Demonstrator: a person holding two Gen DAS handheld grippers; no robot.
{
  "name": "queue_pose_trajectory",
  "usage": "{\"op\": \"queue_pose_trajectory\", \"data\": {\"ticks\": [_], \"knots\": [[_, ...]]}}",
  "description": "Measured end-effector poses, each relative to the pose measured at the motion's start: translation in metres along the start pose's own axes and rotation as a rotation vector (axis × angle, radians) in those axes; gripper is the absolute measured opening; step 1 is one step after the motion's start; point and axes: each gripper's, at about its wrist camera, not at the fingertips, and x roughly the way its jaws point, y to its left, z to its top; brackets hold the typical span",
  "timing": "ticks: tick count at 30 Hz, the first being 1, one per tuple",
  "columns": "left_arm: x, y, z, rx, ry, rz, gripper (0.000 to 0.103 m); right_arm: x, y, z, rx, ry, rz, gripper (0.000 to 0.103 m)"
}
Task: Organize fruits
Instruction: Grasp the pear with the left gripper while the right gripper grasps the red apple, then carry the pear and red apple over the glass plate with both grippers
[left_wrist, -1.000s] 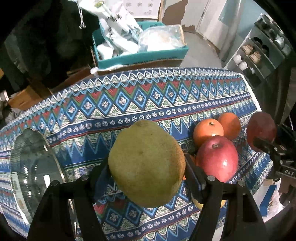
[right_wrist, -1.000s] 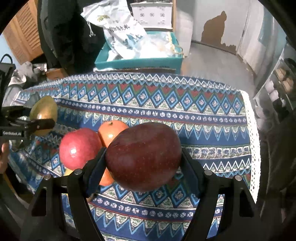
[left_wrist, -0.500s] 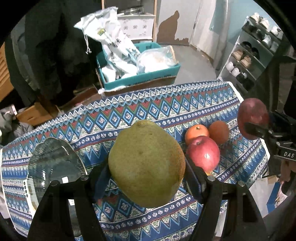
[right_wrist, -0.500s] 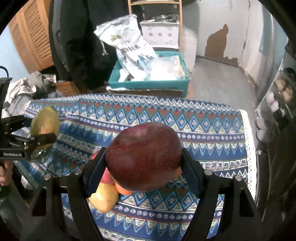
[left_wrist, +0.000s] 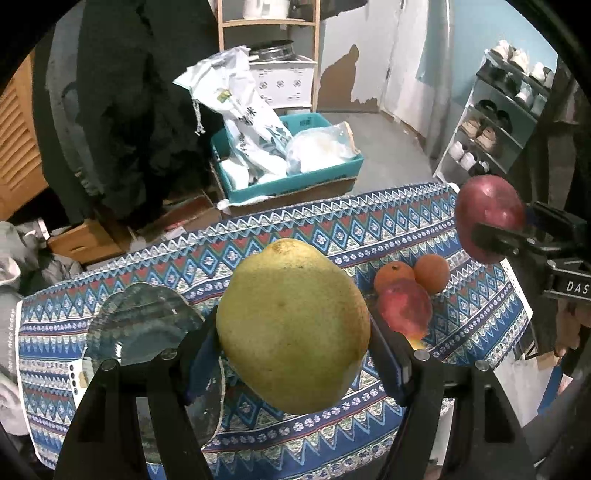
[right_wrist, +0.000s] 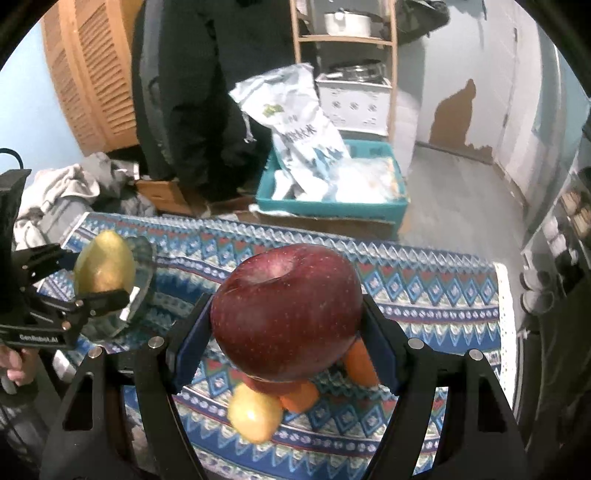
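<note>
The left gripper (left_wrist: 293, 332) has its jaws clamped on a big yellow-green pear (left_wrist: 291, 325). The right gripper (right_wrist: 286, 321) has its jaws clamped on a dark red apple (right_wrist: 286, 314). Both fruits are held up in the air, high above the worktop (left_wrist: 332, 236), which wears a blue patterned cloth.

The glass plate (left_wrist: 144, 325) is the thing to watch. It lies on the worktop near its left end. The pear hangs just to the right of the plate and above it. The apple is well away from the plate, over the other end of the worktop. Under the apple sits a little pile of fruit: two oranges (left_wrist: 430, 273), a red apple (left_wrist: 404, 308) and a yellow fruit (right_wrist: 255, 417) that I cannot name for sure.

I think the fruits are meant to go on the plate, so that part is not yet done.

What could go wrong? The pear is round and smooth, and only two jaws pinch its sides. If it slips, it could drop and crack the glass. If it is let go too high, it could bounce or roll off the plate. The plate is near the edge, so a hard bump might push it off. The two grippers could also knock each other if both go to the plate at once.
</note>
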Motion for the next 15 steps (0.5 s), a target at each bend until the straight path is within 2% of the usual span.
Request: {"op": "queue_pose_trajectory", "data": {"ticks": [15], "knots": [[-0.038,0.048,-0.013,-0.074,-0.048,0.049,0.075,0.011,0.069,0.037,-0.071,-0.02,0.094,0.076]]}}
